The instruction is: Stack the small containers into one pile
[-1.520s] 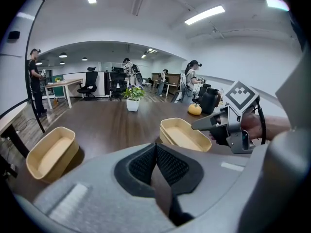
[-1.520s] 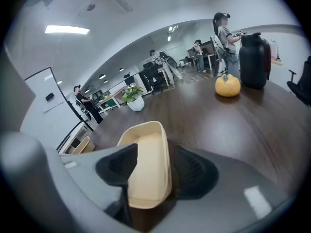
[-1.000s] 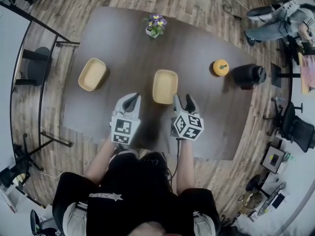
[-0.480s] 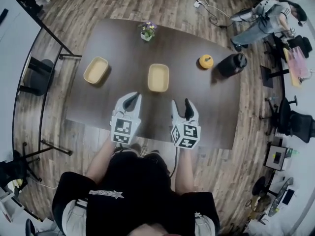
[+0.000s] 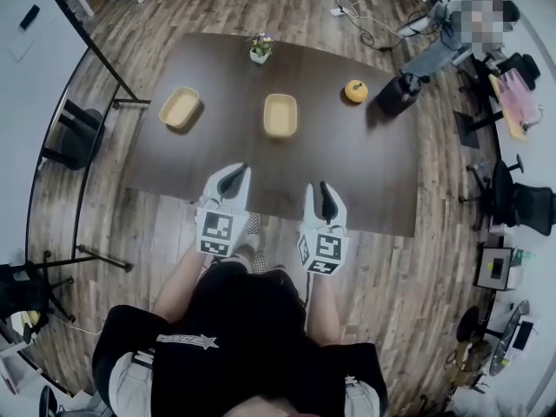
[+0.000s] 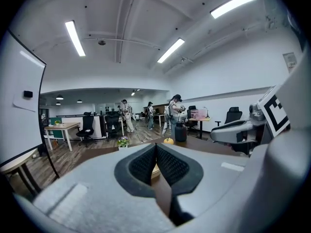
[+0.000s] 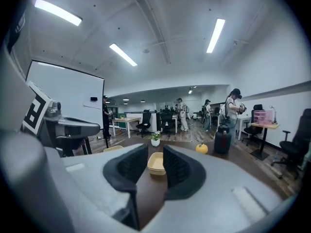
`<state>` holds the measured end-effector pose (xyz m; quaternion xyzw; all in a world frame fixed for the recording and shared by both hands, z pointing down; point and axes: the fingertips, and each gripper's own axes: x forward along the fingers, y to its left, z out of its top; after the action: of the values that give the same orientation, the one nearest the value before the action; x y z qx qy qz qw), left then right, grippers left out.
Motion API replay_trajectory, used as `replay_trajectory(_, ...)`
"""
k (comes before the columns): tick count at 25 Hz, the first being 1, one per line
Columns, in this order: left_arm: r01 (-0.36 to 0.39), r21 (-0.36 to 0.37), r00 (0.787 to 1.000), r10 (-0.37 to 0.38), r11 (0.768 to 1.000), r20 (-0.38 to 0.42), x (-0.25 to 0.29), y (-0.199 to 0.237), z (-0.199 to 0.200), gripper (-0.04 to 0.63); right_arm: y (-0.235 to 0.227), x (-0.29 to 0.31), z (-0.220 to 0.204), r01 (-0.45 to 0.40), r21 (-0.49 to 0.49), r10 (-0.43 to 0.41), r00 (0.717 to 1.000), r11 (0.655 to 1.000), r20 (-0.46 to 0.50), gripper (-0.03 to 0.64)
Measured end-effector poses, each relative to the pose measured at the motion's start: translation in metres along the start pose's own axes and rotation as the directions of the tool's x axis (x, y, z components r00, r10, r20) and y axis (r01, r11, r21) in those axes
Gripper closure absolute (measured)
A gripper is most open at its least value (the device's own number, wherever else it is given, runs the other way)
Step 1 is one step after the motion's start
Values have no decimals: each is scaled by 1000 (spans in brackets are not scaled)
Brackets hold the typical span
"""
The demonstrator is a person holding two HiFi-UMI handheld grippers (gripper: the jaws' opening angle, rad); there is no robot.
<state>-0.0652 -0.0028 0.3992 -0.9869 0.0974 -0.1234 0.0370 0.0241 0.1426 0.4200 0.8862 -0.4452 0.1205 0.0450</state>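
From the head view, the two tan containers sit well apart on the dark worktop (image 5: 382, 181): the left container (image 5: 179, 107) near the far-left part, the centre container (image 5: 280, 115) mid-worktop. Both are far from the left hand-held gripper (image 5: 232, 175) and the right hand-held gripper (image 5: 324, 195), which hang over the near edge. Nothing is stacked yet. A flower pot (image 5: 260, 49), a small orange pumpkin (image 5: 355, 90) and a black jug (image 5: 395, 96) stand further back. A long reach risks a sweeping elbow or a careless approach angle.

In the left gripper view, the left hand-held gripper (image 6: 156, 147) is clenched, its pads together with nothing between them. If it arrives like this, it will likely shove a container across the smooth worktop rather than grasp it.

In the right gripper view, the right hand-held gripper (image 7: 155, 152) is empty and its jaws are closing. The centre container (image 7: 156, 163) shows beyond the gap, well ahead of it and untouched. If the jaws are too narrow on arrival, they could strike the rim and tip or skid the container. A pinch on one thin wall may also let it tilt, so it nests crooked in the other.
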Motion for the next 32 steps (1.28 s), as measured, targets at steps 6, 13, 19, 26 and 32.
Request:
replay_trajectory(6, -12, 8, 1000, 12, 1000, 15, -39, -11, -3, 584, 21, -35, -6, -17, -13, 17, 1000, 1000, 17, 605)
replay_trajectory(13, -70, 16, 997, 69, 997, 17, -71, -12, -2, 584, 47, -45, 0, -99, -32, 100, 994, 995, 37, 611)
replay_trajectory(19, -170, 17, 985, 170, 985, 21, -97, 23, -1, 584, 85, -30, 12, -183, -56, 186, 981, 982, 58, 611)
replay_trajectory(26, -258, -1, 966, 258, 966, -6, -109, 98, -17, 584, 152, 20, 15, -278, -70, 281, 959, 958, 38, 611)
replay_trajectory(32, -277, -12, 960, 276, 961, -56, -96, 173, -36, 584, 202, 87, 16, -313, -52, 313, 950, 948, 0, 611)
